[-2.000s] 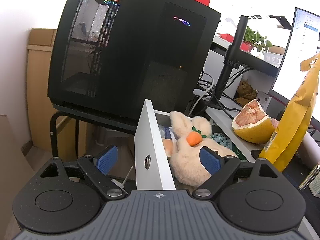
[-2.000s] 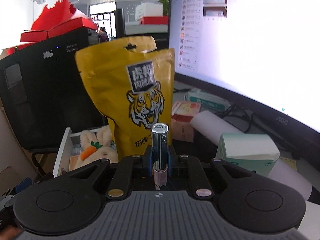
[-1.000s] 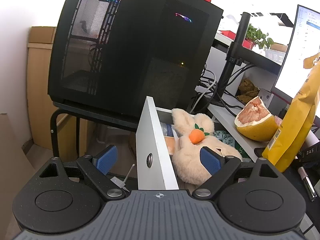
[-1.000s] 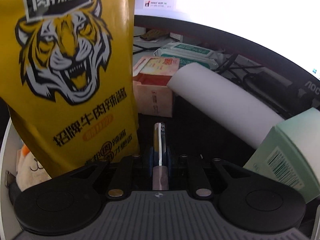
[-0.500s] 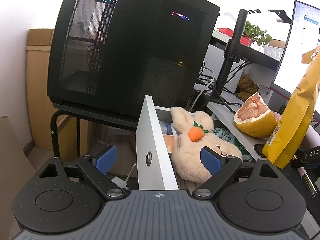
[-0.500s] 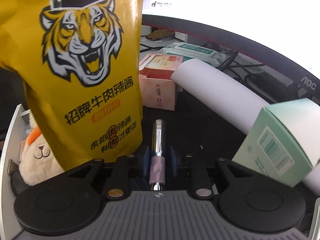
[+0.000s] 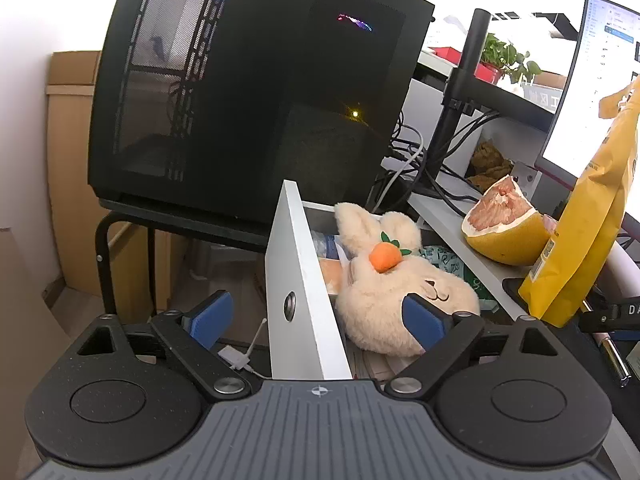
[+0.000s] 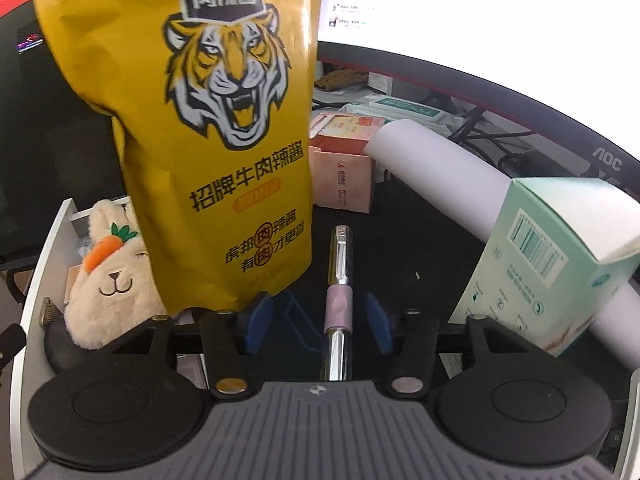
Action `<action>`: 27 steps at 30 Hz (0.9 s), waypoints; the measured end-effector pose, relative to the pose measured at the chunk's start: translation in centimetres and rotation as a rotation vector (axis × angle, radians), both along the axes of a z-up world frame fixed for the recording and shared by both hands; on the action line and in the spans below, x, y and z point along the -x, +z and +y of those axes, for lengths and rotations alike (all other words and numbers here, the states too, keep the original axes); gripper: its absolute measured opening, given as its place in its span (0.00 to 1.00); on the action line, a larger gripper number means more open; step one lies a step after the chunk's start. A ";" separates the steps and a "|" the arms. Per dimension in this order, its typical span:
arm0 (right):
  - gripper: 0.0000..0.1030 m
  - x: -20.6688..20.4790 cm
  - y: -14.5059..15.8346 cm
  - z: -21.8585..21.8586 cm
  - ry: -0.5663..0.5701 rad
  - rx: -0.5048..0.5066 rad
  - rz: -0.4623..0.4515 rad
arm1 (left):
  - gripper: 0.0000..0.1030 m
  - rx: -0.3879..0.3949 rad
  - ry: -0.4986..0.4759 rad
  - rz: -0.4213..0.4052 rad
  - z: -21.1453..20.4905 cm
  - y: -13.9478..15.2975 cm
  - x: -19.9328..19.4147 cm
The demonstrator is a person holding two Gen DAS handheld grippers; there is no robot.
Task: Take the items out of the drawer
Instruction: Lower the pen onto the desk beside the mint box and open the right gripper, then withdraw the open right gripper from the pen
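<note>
The white drawer stands open, its front panel between the fingers of my open left gripper. A cream plush bunny with an orange carrot lies in it over other items; it also shows in the right wrist view. My right gripper is open over the black desk mat. A silver and pink tube lies on the mat between its spread fingers, free of both pads. A yellow tiger pouch stands just left of it.
A black PC case rises behind the drawer. A cut pomelo sits on the desk edge. A pink box, a white roll, a mint-green carton and a monitor crowd the desk.
My right gripper lowered the tube to the mat, opened and let it go, then drew back a little. The left gripper stayed open at the drawer front.
</note>
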State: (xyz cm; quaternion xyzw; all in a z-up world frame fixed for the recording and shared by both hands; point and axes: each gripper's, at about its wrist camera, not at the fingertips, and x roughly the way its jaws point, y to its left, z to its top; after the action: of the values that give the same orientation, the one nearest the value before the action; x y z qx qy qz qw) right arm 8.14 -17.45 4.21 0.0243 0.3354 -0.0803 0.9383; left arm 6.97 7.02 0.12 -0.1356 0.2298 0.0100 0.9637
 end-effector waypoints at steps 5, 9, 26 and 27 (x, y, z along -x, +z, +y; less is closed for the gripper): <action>0.54 0.7 0.2 0.9 0.025 0.024 -0.018 | 0.95 0.001 0.000 -0.006 -0.1 0.0 0.1; 0.55 0.7 0.2 1.0 0.036 0.029 -0.031 | 0.98 0.002 0.004 -0.012 -0.1 0.1 0.2; 0.65 2.8 0.5 1.4 0.073 -0.013 -0.088 | 1.00 -0.019 0.020 -0.027 -0.4 0.1 0.4; 0.65 3.0 0.4 1.4 0.075 -0.015 -0.094 | 1.00 -0.019 0.020 -0.027 -0.4 0.1 0.4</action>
State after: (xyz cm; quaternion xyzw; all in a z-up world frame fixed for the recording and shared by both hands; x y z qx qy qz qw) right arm 5.15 -16.04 4.66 0.0224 0.2923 -0.0413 0.9552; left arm 6.55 6.57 0.19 -0.1288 0.2152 0.0198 0.9678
